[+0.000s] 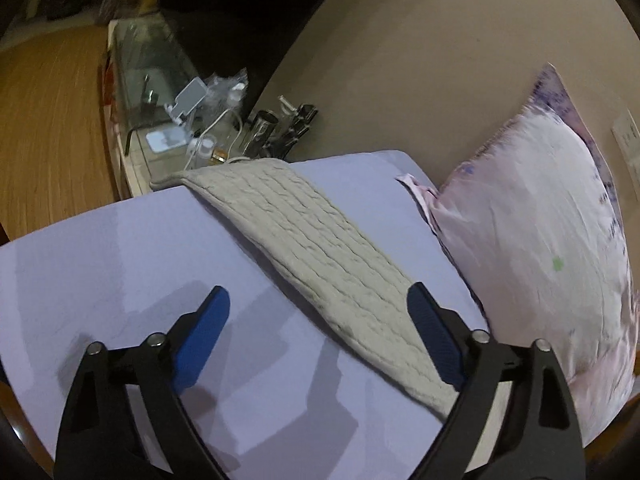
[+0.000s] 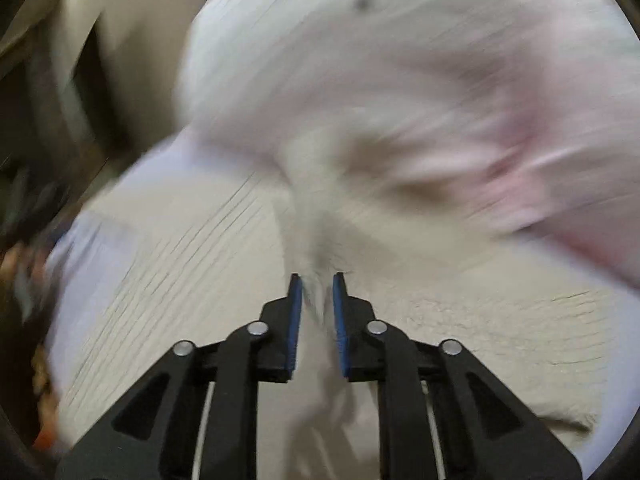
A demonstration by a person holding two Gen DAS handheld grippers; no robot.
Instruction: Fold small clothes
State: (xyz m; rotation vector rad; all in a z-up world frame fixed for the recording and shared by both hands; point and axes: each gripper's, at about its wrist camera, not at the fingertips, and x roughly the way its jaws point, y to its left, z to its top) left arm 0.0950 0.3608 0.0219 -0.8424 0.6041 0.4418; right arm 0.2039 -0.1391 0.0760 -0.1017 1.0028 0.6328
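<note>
Presently the left gripper (image 1: 318,300) is hovering over the lavender sheet (image 1: 120,248), its blue-padded jaws standing wide apart with nothing between them. One blue pad (image 1: 202,344) is showing over bare sheet; the other is sitting over the near edge of the beige knitted garment (image 1: 320,240). That garment is lying flat on the sheet as a long strip, running from the far edge of the bed toward the gripper. A pink pillow (image 1: 540,240) is leaning against the tan wall (image 1: 440,60) just beside the garment. Past the bed a glass-topped side table (image 1: 148,80) is carrying a clutter of small items and a white cable (image 1: 224,124).

From the right wrist view, heavily blurred, the right gripper (image 2: 317,280) is pinching a raised ridge of the beige knitted garment (image 2: 180,248), jaws narrow with cloth bunched between the pads. The pillow (image 2: 380,80) is filling the upper frame, smeared.
</note>
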